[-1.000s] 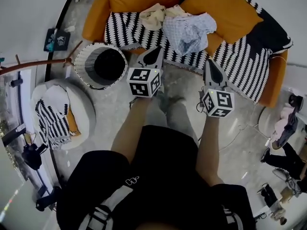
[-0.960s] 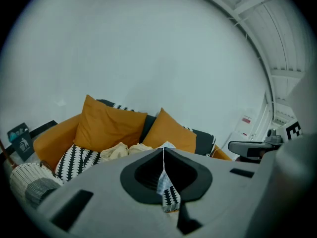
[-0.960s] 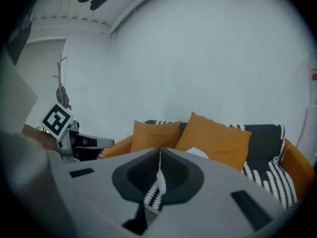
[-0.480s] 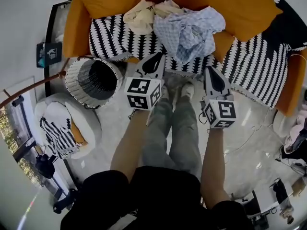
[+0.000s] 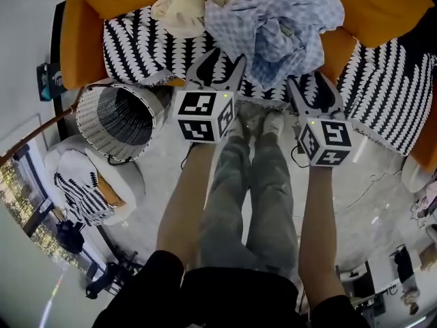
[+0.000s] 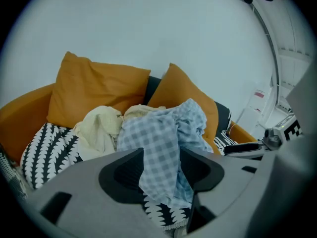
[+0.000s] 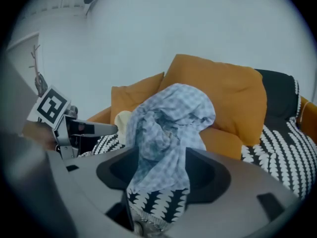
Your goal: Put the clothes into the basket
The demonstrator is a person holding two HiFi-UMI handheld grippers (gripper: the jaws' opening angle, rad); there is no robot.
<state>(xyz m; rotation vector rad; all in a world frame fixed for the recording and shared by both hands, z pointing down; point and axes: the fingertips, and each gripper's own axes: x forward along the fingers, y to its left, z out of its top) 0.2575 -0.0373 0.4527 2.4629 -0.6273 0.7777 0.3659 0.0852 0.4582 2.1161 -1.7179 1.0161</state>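
A crumpled blue checked garment [image 5: 273,26] and a cream garment [image 5: 181,5] lie on the sofa's black-and-white throw [image 5: 136,43]. The woven basket [image 5: 119,118] stands tilted on the floor, left of the sofa's front. My left gripper [image 5: 220,63] and right gripper [image 5: 315,87] hover side by side at the sofa's front edge, short of the clothes. Their jaws have just been opening and both are open with nothing between them. The left gripper view looks past its jaws at the blue garment [image 6: 158,148]. The right gripper view shows the same garment [image 7: 168,128] ahead.
Orange cushions [image 6: 99,90] back the sofa. The person's legs and shoes [image 5: 254,125] stand between the grippers. A white round pouf [image 5: 126,176] with a patterned cloth sits left, below the basket. A brown rod [image 5: 41,132] crosses at far left. Cables lie on the floor at right.
Both grippers have dropped and moved toward the sofa's front edge. Their jaws went from shut to open. The clothes and basket now sit closer in the head view.
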